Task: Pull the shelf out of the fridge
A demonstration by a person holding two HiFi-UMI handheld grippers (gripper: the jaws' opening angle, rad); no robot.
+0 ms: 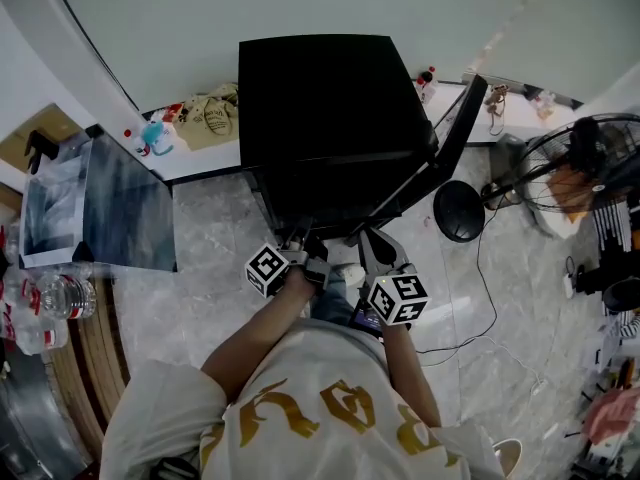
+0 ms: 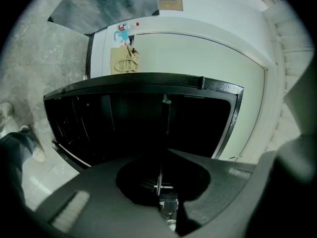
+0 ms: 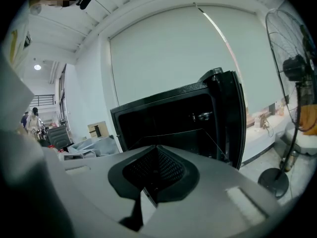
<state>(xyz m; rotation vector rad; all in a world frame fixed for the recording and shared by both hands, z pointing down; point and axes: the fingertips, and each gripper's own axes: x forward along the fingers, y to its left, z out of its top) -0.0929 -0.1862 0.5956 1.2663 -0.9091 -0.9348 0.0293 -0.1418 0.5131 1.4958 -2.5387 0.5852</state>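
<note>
A black fridge (image 1: 330,118) is seen at the 12 o'clock part of the head view, standing on a pale marble floor (image 1: 200,298). Its door (image 1: 455,143) is swung open toward 2 o'clock. A standing fan (image 1: 600,168) is noted at 3 o'clock, well apart from the fridge. A tan bag (image 1: 208,118) is found on a white ledge at 10 o'clock of the fridge.

The shelf (image 3: 190,142), a thin clear pane, is seen in the right gripper view lying level inside the dark cavity, with its front edge at the opening. It is not yet drawn clear of the fridge.

The left gripper (image 2: 161,185) is held at the opening, at 6 o'clock of the fridge. Its jaws are brought nearly together, and a thin edge of the shelf is pinched between them. In that view the pane is seen edge-on as a fine line.

The right gripper (image 3: 147,195) is held just beside it, toward the door side. Its jaws are likewise closed narrow on the shelf's front edge.
</note>
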